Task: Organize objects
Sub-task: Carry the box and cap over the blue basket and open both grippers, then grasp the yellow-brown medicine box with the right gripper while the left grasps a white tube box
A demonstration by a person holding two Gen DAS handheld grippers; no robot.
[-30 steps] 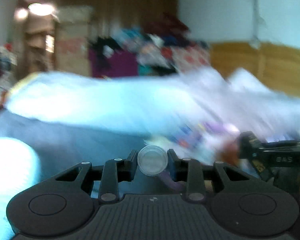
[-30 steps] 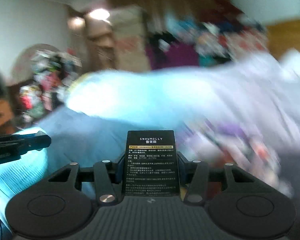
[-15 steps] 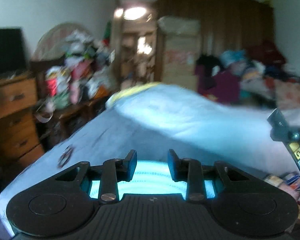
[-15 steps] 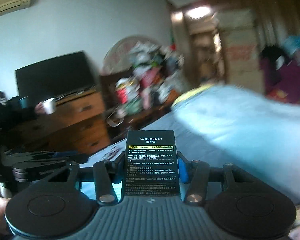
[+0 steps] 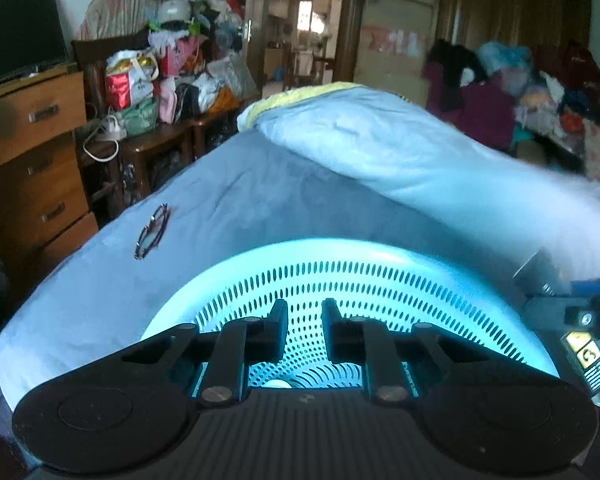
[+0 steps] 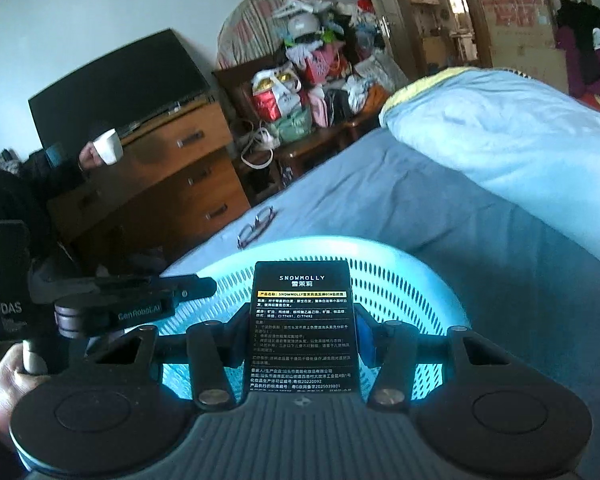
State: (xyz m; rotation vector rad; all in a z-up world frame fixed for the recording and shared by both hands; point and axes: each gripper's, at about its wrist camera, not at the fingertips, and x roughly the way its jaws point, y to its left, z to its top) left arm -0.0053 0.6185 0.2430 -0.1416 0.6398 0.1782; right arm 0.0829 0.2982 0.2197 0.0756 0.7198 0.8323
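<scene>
Over the bed (image 5: 236, 200), a perforated light-blue basket (image 5: 380, 276) rests on the blue cover, directly below both grippers. Left gripper (image 5: 305, 330): released, jaws parted with nothing between them, positioned above the basket interior; a small white round object (image 5: 278, 384) lies at the basket bottom. Right gripper (image 6: 300, 336): clenched on a black SNOWMOLLY box (image 6: 302, 320), held upright over the basket. A pair of glasses (image 5: 152, 232) lies on the cover, beyond the basket's left rim. A folded pale-blue quilt (image 5: 400, 152) lies further back.
</scene>
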